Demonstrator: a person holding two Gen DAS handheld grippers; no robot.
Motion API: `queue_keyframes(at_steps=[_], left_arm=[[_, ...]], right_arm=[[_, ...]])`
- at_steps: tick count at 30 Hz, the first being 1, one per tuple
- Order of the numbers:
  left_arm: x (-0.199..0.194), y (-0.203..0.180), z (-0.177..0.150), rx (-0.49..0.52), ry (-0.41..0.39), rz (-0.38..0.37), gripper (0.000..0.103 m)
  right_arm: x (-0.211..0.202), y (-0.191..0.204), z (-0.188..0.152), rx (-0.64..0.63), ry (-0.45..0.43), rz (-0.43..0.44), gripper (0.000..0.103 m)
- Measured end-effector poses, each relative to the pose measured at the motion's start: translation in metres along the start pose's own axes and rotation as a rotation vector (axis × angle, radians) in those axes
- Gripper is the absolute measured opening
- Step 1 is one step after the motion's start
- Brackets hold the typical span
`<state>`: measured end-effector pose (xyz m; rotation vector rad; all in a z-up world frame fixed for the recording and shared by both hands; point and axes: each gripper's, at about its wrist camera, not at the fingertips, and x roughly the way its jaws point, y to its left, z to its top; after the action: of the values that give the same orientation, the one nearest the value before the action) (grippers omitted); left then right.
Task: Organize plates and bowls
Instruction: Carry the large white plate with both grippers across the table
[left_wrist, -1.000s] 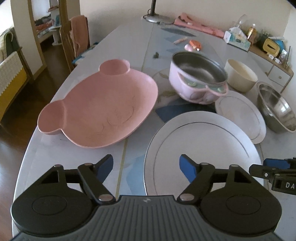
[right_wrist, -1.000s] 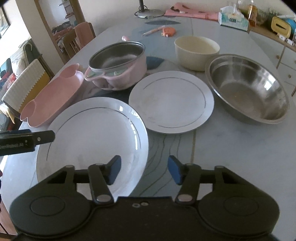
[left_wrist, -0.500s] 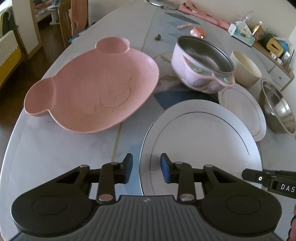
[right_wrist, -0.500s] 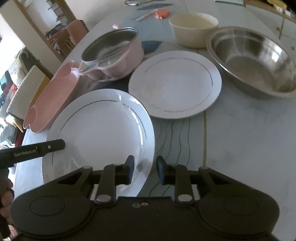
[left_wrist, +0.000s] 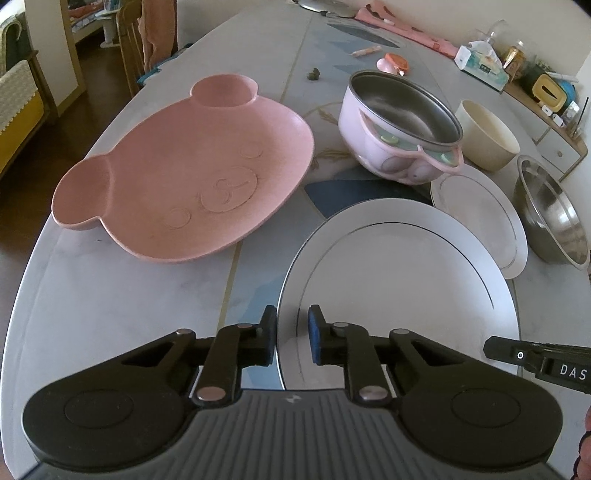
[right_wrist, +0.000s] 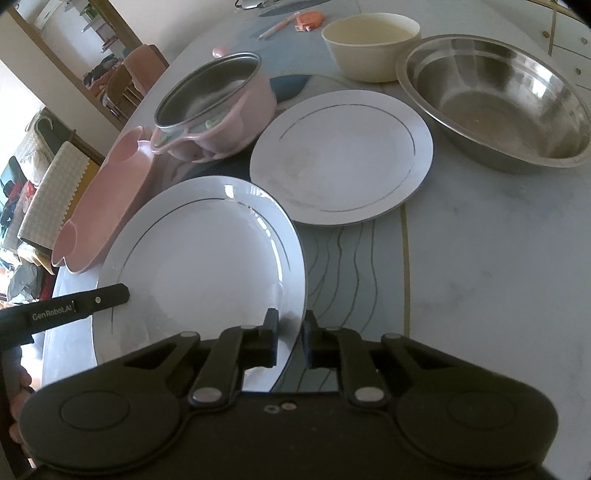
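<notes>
Both grippers have just been closing on the large white plate (left_wrist: 399, 280), which lies at the near edge of the table (left_wrist: 110, 295). The left gripper (left_wrist: 292, 334) pinches its left rim, the right gripper (right_wrist: 289, 338) its right rim. The pink bear-shaped plate (left_wrist: 192, 173) lies just beside it.

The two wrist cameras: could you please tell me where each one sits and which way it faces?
Left wrist: rides the left tongs, looking down across the table; their pads straddle the large white plate's near-left rim; a finger shows at the right edge.
Right wrist: rides the right tongs, facing likewise, straddling that plate's near-right rim; a hand shows lower left.
Shared: pink bear plate, pink pot.
</notes>
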<state>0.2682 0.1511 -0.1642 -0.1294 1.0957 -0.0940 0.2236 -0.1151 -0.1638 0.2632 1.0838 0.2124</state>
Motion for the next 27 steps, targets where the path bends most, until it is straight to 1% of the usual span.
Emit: queue_keyframes(at_steps=[4,8,13,20,27], left_arm=[[-0.004,-0.002,-0.007,-0.01,0.005,0.002,0.013],[-0.013,-0.008,-0.017,-0.007,-0.004,0.006,0.013],[-0.021,-0.017,-0.036,-0.024,0.013,-0.013,0.013],[-0.035,-0.043,-0.069,-0.026,0.039,-0.047,0.013],[-0.048,-0.078,-0.099,0.013,0.055,-0.075,0.013]], right_arm=[[-0.003,-0.004,-0.005,0.008,0.012,0.005,0.013],[-0.012,-0.011,-0.013,0.021,0.012,0.02,0.011],[-0.027,-0.024,-0.026,0.028,0.015,0.039,0.01],[-0.055,-0.051,-0.05,0.034,0.02,0.049,0.009],[-0.081,-0.083,-0.074,0.058,0.013,0.046,0.009]])
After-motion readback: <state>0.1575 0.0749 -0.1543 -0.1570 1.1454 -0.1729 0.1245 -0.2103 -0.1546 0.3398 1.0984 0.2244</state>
